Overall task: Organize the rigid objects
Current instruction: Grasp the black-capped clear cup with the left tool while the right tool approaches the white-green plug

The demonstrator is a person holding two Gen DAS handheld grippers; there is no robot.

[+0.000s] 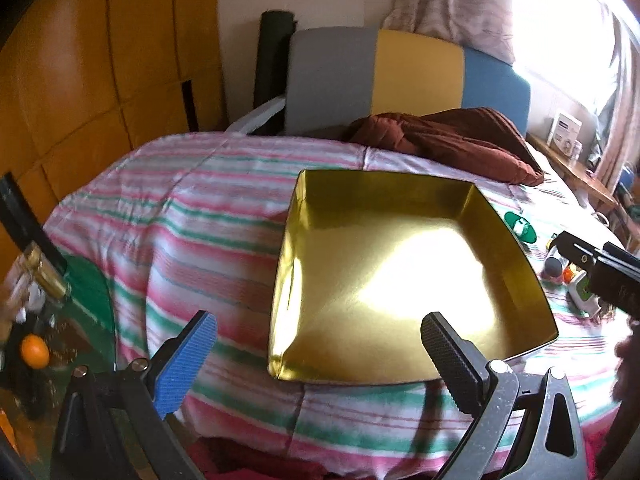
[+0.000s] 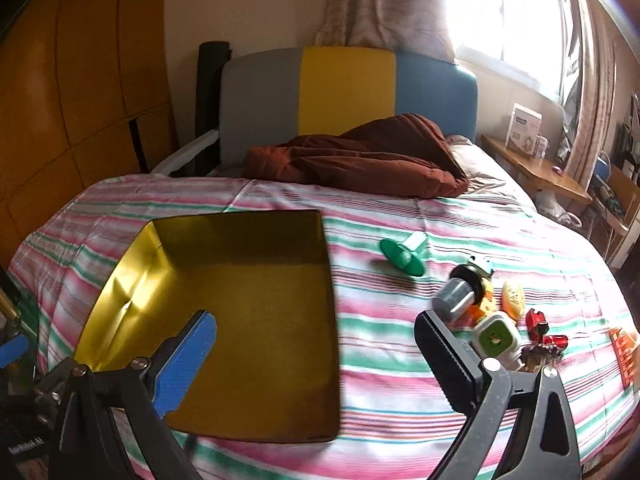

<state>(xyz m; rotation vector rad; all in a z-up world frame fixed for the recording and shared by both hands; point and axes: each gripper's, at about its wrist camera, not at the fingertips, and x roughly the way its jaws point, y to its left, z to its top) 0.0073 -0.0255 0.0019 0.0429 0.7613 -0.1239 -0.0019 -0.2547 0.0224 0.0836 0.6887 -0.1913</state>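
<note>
A gold tray (image 2: 248, 320) sits empty on the striped bedspread (image 2: 400, 392), small toys (image 2: 496, 312) scattered toward the bed's right edge. A brown quilt (image 2: 360, 156) lies by the headboard (image 2: 344, 88), under a bright window (image 2: 500, 16). Left gripper (image 1: 320, 356) and right gripper (image 2: 316, 356) both gape wide, holding nothing.

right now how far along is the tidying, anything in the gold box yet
Nothing looks done: the gold box is empty. Nothing in hand: left gripper and right gripper are both open. All left: the green piece, grey cylinder and other small toys lie on the striped bedspread.
</note>
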